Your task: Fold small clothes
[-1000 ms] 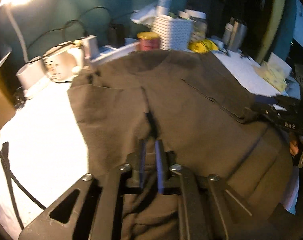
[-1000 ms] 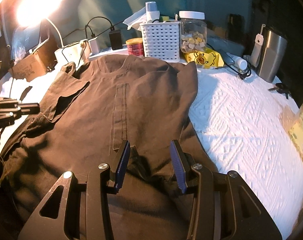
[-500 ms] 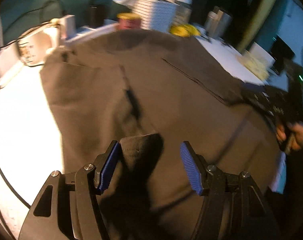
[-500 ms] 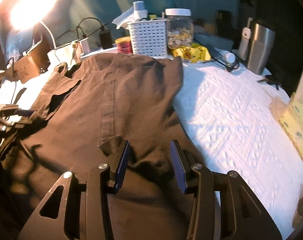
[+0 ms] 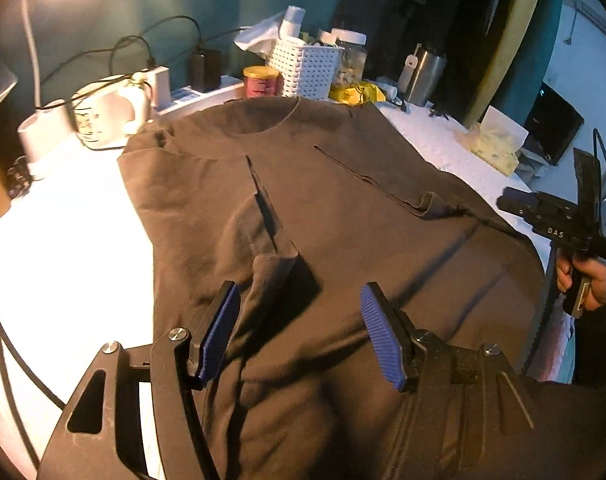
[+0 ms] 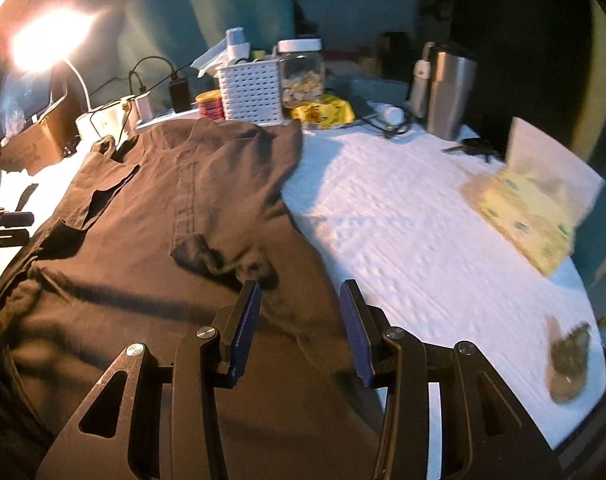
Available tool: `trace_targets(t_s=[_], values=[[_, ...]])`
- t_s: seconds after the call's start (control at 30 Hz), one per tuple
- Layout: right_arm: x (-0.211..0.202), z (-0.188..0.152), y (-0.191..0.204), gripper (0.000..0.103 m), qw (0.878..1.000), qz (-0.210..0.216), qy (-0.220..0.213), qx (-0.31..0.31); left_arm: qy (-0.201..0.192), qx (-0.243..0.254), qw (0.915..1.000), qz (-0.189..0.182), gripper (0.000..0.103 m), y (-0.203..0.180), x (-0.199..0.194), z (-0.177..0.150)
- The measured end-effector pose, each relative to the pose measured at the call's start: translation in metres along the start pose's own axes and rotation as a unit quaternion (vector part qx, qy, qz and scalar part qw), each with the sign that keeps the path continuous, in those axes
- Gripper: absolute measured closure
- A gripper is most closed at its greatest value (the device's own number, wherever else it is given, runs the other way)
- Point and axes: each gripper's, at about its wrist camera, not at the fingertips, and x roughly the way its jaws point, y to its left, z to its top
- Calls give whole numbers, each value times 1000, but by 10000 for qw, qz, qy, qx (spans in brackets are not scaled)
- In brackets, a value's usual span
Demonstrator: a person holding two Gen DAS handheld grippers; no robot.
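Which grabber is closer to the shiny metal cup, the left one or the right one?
The right. The metal cup stands at the table's far right; the right gripper is over the brown shirt's right edge, while the left gripper is at the shirt's left side.

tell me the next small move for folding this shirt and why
Probably lower both tongs to pinch the near part of the shirt for the next fold: left tongs and right tongs stand open with no cloth pinched, and the sides look already folded in.

white basket (image 6: 250,94) – jar (image 6: 303,74) | steel tumbler (image 6: 449,94) | lit lamp (image 6: 49,42) – red tin (image 6: 210,105)
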Motion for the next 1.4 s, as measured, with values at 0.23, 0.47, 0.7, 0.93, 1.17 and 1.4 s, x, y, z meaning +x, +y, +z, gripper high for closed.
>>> trace_targets(t_s=[0.23,0.47,0.7,0.93,1.17,1.4], values=[[-41,-31,-18,59,9990,-327,-83,283,-34,-4,9999,105,40,-2,-18,-23],[-70,-70,-17,59,9978,-472,-168,438,-172,76,9996,200,40,-18,-27,-42],[-82,-105,-16,59,9975,-454,-90,538,-165,208,9992,300,40,-36,-31,-62],[-81,-135,-12,59,9975,-291,-79,634,-172,-15,9988,452,40,-42,-36,-80],[-78,-165,-18,59,9968,-218,-59,764,-149,-331,9976,593,40,-42,-41,-95],[-59,-201,-21,59,9955,-96,161,925,141,-250,9954,914,40,-45,-41,-108]])
